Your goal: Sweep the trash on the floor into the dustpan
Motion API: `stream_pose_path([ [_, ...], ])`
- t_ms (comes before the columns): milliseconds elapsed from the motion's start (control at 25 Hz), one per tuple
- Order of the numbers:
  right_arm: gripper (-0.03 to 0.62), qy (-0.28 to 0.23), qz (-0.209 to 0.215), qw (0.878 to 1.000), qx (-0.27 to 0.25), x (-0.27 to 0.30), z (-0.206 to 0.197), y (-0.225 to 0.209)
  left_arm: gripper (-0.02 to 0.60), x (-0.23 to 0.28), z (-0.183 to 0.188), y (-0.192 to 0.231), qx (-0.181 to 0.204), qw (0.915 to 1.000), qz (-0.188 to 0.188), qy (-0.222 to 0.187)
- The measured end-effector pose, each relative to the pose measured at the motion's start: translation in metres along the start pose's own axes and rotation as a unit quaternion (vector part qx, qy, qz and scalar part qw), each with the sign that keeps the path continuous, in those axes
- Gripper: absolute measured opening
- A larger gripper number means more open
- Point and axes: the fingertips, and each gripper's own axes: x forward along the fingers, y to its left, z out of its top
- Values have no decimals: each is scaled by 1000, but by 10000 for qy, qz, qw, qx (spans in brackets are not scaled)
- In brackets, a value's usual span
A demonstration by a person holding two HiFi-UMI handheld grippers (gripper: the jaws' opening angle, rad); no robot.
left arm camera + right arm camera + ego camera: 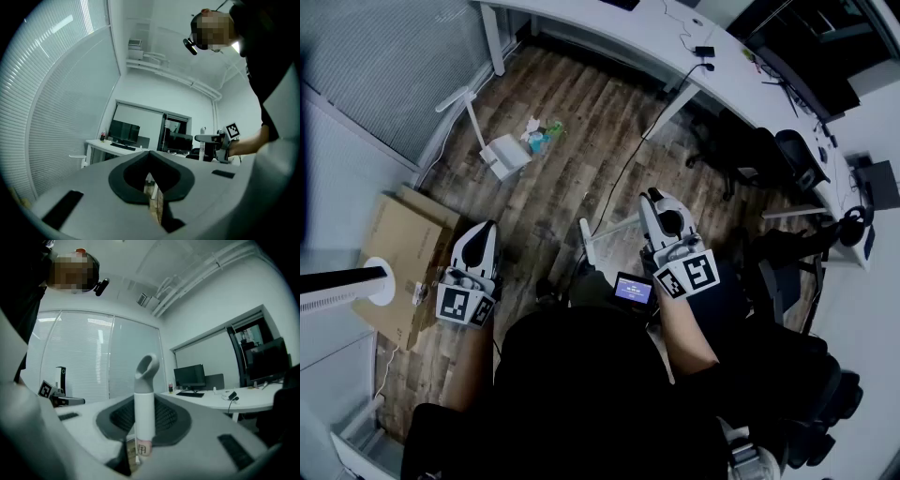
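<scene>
The trash (pixel 540 136), a small heap of white and green scraps, lies on the wooden floor far ahead. Just left of it stands the white dustpan (pixel 504 156) with its handle upright. My right gripper (pixel 651 202) is shut on the white broom handle (pixel 144 404), whose grey loop top rises above the jaws; my right gripper (pixel 140 430) is level. The handle slants down to the broom head (pixel 588 246) on the floor. My left gripper (pixel 484 229) hangs at the left, away from the dustpan. Its jaws are shut with nothing between them, as my left gripper (pixel 153 187) shows in its own view.
A flat cardboard box (pixel 401 251) lies on the floor at the left. A long white desk (pixel 609 37) runs along the far side, with a black cable (pixel 630 161) trailing across the floor. Black office chairs (pixel 769 159) stand at the right.
</scene>
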Motion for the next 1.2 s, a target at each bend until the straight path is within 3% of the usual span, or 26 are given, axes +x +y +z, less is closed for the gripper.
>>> stream_pose_path([
  [120,72,-64,86,9999,59,-10,3,3,-6,-10,-3,-1,72,9998,138,108],
  [320,71,-182,356,9991,156,-23,11,13,-6,-11,20,-24,78,9997,77,-226],
  [480,71,-324,577,9977,144,-25,17,17,-6,-7,12,-33,320,9993,192,17],
  [680,72,-329,799,9962,81,-33,15,20,-6,0,12,-54,395,9988,277,31],
  [1200,74,-370,586,9976,96,-57,20,-19,-6,0,8,-84,640,9971,351,201],
])
